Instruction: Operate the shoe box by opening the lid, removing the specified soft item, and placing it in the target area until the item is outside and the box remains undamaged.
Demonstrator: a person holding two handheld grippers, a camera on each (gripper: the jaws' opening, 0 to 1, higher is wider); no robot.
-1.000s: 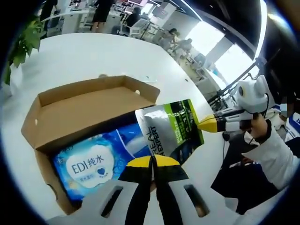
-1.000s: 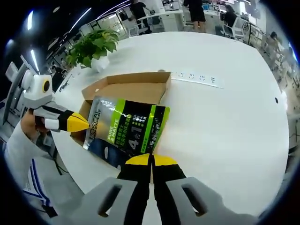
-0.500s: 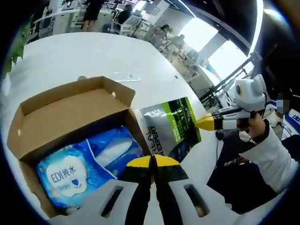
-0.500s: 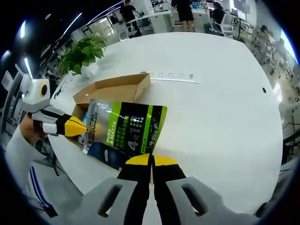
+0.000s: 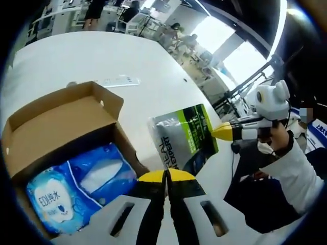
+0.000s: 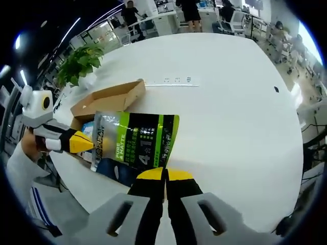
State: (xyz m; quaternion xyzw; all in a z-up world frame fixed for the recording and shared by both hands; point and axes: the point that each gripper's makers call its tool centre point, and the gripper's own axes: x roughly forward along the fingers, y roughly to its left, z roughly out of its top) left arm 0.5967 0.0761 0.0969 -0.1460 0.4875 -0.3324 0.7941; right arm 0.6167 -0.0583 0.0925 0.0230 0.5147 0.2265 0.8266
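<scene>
Silver-green pouch (image 5: 186, 140) pinched at opposite edges by both tools, beside box (image 5: 61, 127).

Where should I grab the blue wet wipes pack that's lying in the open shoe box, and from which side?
Probably from above, through the shoe box's open top. The wet wipes pack lies flat, label up, with cardboard walls close along its sides, so a sideways approach looks blocked. Pinch the soft film at the end edge nearest the left gripper, away from the flap in the middle.
</scene>
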